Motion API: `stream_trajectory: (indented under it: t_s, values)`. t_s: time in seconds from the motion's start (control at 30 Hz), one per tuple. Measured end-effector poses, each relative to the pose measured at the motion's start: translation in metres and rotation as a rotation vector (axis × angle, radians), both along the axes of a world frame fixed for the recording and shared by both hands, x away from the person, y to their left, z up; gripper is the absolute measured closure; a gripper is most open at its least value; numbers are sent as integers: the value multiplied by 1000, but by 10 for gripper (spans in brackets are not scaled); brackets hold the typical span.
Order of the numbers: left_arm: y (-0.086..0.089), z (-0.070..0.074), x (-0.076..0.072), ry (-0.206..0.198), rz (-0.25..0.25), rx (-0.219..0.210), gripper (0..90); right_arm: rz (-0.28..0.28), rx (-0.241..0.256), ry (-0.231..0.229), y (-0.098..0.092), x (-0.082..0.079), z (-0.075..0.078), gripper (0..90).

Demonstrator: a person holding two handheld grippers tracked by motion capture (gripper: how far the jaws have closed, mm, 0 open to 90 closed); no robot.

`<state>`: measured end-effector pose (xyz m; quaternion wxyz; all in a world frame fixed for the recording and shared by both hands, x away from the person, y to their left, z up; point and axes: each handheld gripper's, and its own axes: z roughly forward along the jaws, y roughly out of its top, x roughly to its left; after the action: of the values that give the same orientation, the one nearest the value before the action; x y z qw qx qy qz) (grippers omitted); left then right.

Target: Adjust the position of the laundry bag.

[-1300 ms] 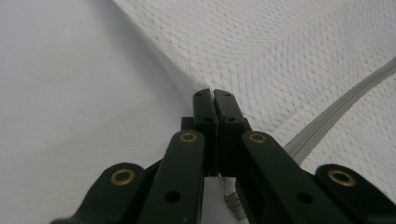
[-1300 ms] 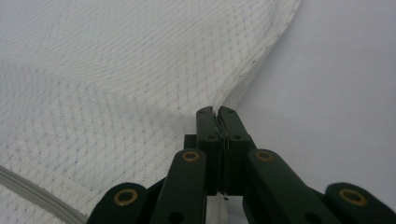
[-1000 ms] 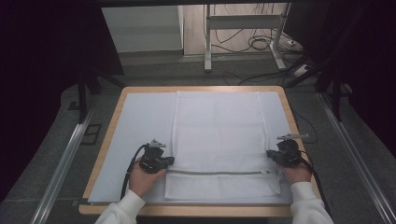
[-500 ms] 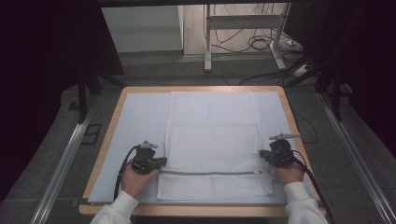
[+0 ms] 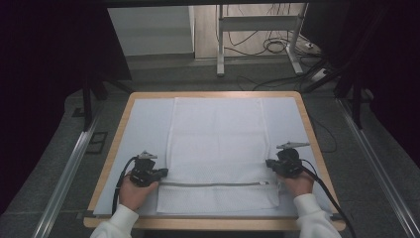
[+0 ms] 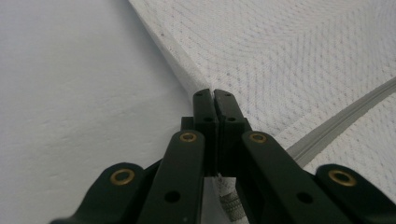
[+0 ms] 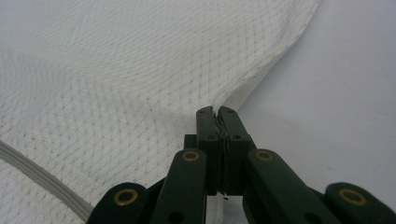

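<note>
Gripping the white mesh bag (image 5: 218,148) at its two side edges, both claws were closed on the fabric. No brand, label or readable writing was visible on the bag, the claws or the tabletop (image 5: 307,124).

Left claw (image 5: 163,173): in the high view it sat at the bag's left edge, just above the grey zipper (image 5: 213,184), w/ the person's left hand (image 5: 132,191) behind it and a white sleeve (image 5: 116,225) coming from the bottom edge. In the left gripper view the left claw's jaws stood pressed together, a thin fold of the bag's hem pinched between them; the zipper ran off to the right of the jaws.

Right claw (image 5: 269,163): it was at the bag's right edge, near the zipper's right end, a bit farther up the tabletop than the left one. Right hand (image 5: 297,183) held it from behind, forearm pointing up and slightly inward. In the right gripper view the jaws were also pressed together on the bag's edge, the mesh lifted a little at the pinch point.

The bag lay flat in the middle of a pale sheet (image 5: 143,129) covering the wood-rimmed tabletop, long side running away from the person, zipper approx. parallel to the near edge. Black cables trailed from both claws toward the person.
</note>
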<state>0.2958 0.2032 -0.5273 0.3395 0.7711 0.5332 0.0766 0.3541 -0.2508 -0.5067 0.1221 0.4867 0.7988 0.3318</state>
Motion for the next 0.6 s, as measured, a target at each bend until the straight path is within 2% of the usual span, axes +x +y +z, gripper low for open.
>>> stream_trajectory:
  t_s: [0.2, 0.6]
  values:
    - [8, -1, 0, 0, 16, 2, 900, 15, -6, 9, 7, -1, -2, 873]
    - [16, -4, 1, 12, 31, 7, 898, 38, 23, 17, 12, -2, -4, 872]
